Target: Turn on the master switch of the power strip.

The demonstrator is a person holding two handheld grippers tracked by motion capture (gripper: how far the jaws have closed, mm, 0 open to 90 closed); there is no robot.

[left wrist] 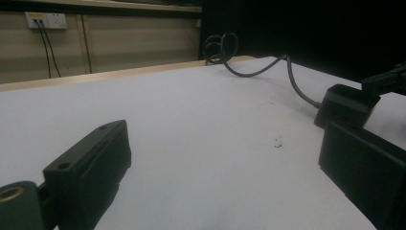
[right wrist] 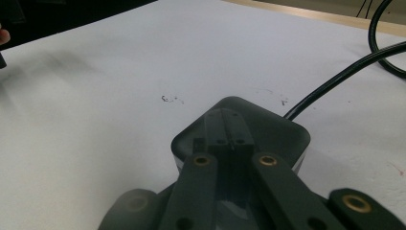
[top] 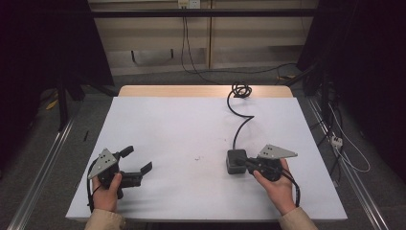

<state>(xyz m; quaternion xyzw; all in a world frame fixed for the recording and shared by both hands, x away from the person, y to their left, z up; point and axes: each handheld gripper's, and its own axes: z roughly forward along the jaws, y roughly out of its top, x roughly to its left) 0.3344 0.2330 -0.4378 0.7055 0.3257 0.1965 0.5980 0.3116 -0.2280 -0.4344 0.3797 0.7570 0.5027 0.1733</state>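
Observation:
A black power adapter (top: 235, 161) lies on the white table top (top: 191, 124), right of centre. Its black cable (top: 238, 125) runs to the far edge and ends in a coil (top: 241, 89). My right gripper (top: 245, 163) is shut, its jaws pressed together and lying over the top of the adapter (right wrist: 282, 134), tips (right wrist: 229, 120) above the adapter's middle. The left gripper (top: 139, 159) stands open at the near left with nothing between its jaws. Between them (left wrist: 220, 143) bare table shows, with the adapter (left wrist: 345, 103) and cable (left wrist: 249, 72) off to the right.
A few dark specks (top: 197, 157) mark the table's middle. A strip of wooden table edge (top: 201, 91) shows at the back. Beyond it, a wall socket (left wrist: 46, 20) has cords hanging down. A white power strip and cables (top: 336, 140) lie on the floor at right.

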